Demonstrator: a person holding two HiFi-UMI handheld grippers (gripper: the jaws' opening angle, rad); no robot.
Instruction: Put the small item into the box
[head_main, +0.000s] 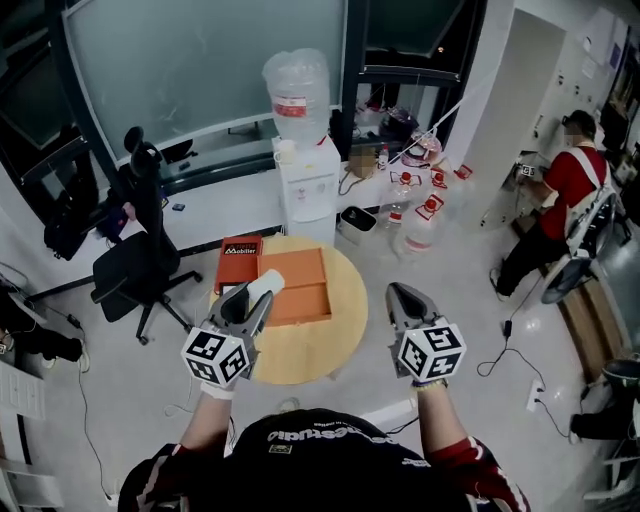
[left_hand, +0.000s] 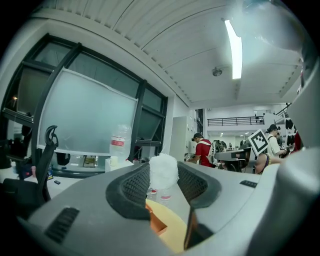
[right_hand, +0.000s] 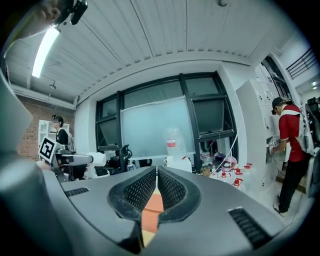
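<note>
White wad (left_hand: 163, 171) pinched in left gripper (head_main: 256, 296), head view alone shows whole orange box (head_main: 303, 290) on table (head_main: 345, 335), right gripper (right_hand: 157, 183) jaws together, empty, water cooler (head_main: 308, 185) behind.

Pale grey floor (head_main: 90, 400). Round light-wood worktop (head_main: 345, 310) centre; black swivel office chair (head_main: 135, 265) to its left. White water dispenser (head_main: 308, 190) behind, against frosted glass window in dark frames (head_main: 200, 70). White wall (head_main: 500, 90) at right. White ribbed ceiling (left_hand: 170, 35), one lit strip light (left_hand: 233, 47).
</note>
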